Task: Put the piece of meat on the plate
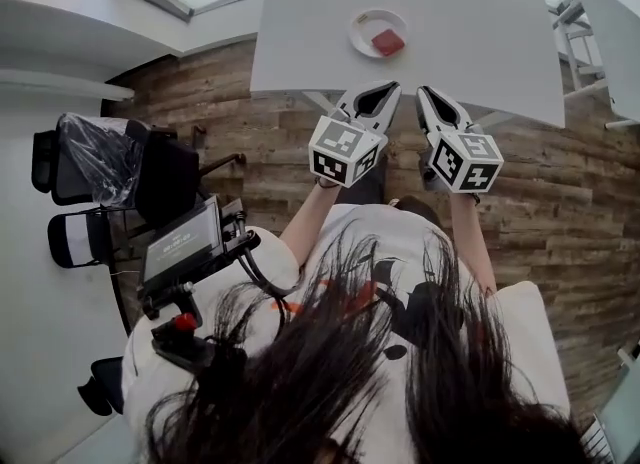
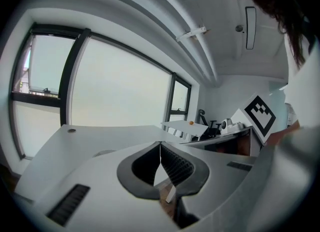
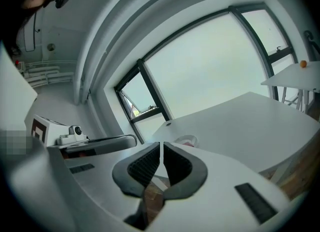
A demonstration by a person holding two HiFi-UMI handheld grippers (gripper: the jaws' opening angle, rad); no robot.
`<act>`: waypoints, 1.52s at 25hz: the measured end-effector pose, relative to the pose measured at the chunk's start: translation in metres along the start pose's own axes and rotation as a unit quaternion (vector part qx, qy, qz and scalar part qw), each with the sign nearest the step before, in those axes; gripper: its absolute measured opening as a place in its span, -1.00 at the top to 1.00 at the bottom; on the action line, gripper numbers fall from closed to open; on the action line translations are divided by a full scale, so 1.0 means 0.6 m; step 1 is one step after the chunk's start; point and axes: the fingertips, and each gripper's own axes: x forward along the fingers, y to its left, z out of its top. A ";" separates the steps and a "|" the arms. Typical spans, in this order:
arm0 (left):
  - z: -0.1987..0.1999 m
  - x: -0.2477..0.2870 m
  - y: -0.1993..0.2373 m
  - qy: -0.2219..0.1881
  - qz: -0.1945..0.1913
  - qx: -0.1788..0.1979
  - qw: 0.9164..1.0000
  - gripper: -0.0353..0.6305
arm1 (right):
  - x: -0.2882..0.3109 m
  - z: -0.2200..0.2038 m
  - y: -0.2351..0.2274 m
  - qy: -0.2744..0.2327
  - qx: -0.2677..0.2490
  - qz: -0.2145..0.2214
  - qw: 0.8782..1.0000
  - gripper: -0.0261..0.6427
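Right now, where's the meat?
In the head view, the meat lies on the plate on the white table, beyond the left gripper and right gripper.

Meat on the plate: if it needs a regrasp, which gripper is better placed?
Right gripper, marginally. Both are shut, empty, short of the table. Its jaws point almost straight at the plate; the left gripper aims past it. The meat already sits there, though.
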 end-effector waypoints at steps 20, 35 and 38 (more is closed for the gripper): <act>-0.099 -0.163 -0.158 0.036 0.042 -0.006 0.998 0.88 | -0.154 -0.114 0.090 0.021 0.016 0.034 0.999 0.83; -0.163 -0.387 -0.160 0.023 0.058 -0.017 0.998 0.88 | -0.216 -0.204 0.260 0.021 0.011 0.018 1.000 0.83; -0.176 -0.446 -0.169 0.020 0.053 -0.016 0.998 0.88 | -0.243 -0.229 0.310 0.014 0.010 0.010 1.000 0.83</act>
